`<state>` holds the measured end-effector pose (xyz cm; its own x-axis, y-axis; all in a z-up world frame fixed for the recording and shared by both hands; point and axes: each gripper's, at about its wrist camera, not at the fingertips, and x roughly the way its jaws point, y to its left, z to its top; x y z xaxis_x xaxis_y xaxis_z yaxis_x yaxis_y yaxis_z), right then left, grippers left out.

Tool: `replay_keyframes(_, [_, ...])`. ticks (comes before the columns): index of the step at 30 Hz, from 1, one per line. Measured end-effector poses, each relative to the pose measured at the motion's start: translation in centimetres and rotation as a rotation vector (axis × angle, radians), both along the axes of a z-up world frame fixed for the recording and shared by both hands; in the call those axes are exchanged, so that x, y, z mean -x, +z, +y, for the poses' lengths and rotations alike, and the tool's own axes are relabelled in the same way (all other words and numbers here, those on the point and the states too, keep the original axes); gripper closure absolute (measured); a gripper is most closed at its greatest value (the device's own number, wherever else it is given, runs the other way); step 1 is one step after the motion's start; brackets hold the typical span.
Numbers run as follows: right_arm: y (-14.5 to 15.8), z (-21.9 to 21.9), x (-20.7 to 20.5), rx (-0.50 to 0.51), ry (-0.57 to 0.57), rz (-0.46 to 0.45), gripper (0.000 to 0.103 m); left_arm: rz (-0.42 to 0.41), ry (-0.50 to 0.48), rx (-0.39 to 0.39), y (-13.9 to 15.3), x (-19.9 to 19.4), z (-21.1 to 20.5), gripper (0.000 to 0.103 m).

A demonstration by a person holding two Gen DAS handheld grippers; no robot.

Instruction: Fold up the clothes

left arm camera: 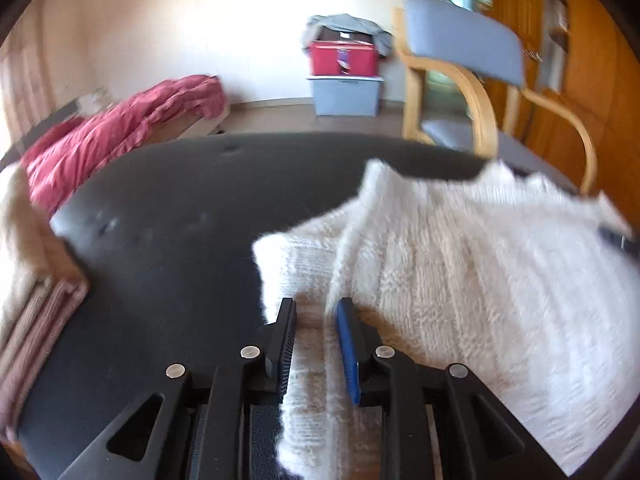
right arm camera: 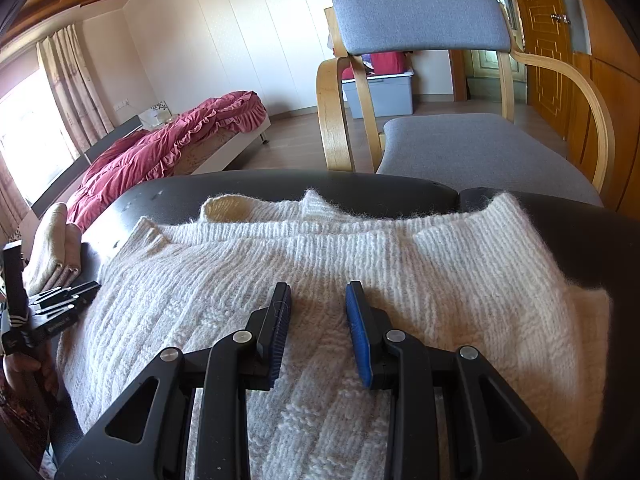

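Note:
A white knitted sweater (left arm camera: 460, 280) lies on the black padded tabletop (left arm camera: 180, 200), its left part folded over into a raised ridge. My left gripper (left arm camera: 316, 308) sits at the sweater's left edge. Its jaws stand slightly apart, with the end of that ridge and flat knit between the fingers, and the pads do not press on it. In the right wrist view the sweater (right arm camera: 320, 248) spreads across the tabletop (right arm camera: 580, 232). My right gripper (right arm camera: 318, 292) hovers open over its middle, holding nothing. The left gripper (right arm camera: 90, 290) shows at the sweater's left border, with a hand (right arm camera: 24, 364) behind it.
A stack of folded beige and pink clothes (left arm camera: 24, 280) sits at the table's left end (right arm camera: 52, 244). A grey-cushioned wooden armchair (right arm camera: 460, 148) stands just beyond the far edge. A bed with a red quilt (right arm camera: 160, 148) and stacked storage boxes (left arm camera: 344, 80) are farther back.

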<state>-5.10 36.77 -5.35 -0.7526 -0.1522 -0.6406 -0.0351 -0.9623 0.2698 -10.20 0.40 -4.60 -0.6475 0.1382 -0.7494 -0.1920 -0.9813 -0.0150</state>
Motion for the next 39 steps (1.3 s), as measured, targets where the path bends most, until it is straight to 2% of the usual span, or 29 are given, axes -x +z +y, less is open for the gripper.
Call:
replay_keyframes(3, [0.0,0.0,0.0,-0.001,0.0,0.0,0.071,0.029,-0.056,-0.132,2.6,0.2,1.6,0.083])
replay_keyframes(5, [0.0,0.0,0.0,-0.003,0.001,0.0,0.071,0.056,-0.146,-0.149,3.9,0.3,4.6,0.083])
replay_keyframes(7, [0.1,0.0,0.0,-0.003,0.002,0.0,0.07,0.057,-0.228,-0.122,3.8,0.9,8.2,0.083])
replay_keyframes(9, [0.1,0.0,0.0,-0.003,0.003,0.001,0.07,0.045,-0.289,-0.036,2.9,1.0,12.0,0.083])
replay_keyframes(11, [0.1,0.0,-0.1,0.003,0.006,0.002,0.069,0.013,-0.277,0.04,0.9,2.4,13.8,0.082])
replay_keyframes(12, [0.1,0.0,-0.1,0.005,0.008,0.003,0.068,0.0,-0.258,0.054,0.1,3.1,14.0,0.081])
replay_keyframes(14, [0.0,0.0,-0.1,0.01,0.01,0.003,0.067,-0.009,-0.206,-0.009,-0.9,4.4,12.5,0.079])
replay_keyframes(18, [0.0,0.1,0.0,0.016,0.012,0.001,0.067,-0.045,-0.154,-0.194,-1.1,5.7,8.9,0.079])
replay_keyframes(22, [0.0,0.3,0.1,0.02,0.014,-0.001,0.067,-0.06,-0.153,-0.371,-1.5,6.0,6.6,0.08])
replay_keyframes(26, [0.1,0.3,0.1,0.021,0.016,0.002,0.066,-0.054,-0.134,-0.45,-1.8,5.8,5.4,0.08])
replay_keyframes(29, [0.3,0.6,-0.4,0.06,0.013,0.029,0.063,-0.014,-0.136,-0.435,-0.8,4.5,5.7,0.081])
replay_keyframes(32, [0.5,1.6,-1.2,0.129,-0.01,0.061,0.054,0.034,-0.222,-0.431,0.8,0.9,7.7,0.081])
replay_keyframes(36, [0.3,2.7,-1.8,0.208,-0.026,0.074,0.054,0.077,-0.323,-0.379,1.8,-2.4,11.3,0.081])
replay_keyframes(39, [0.9,2.7,-2.5,0.192,-0.053,0.103,0.054,0.107,-0.365,-0.313,1.1,-3.9,13.9,0.078])
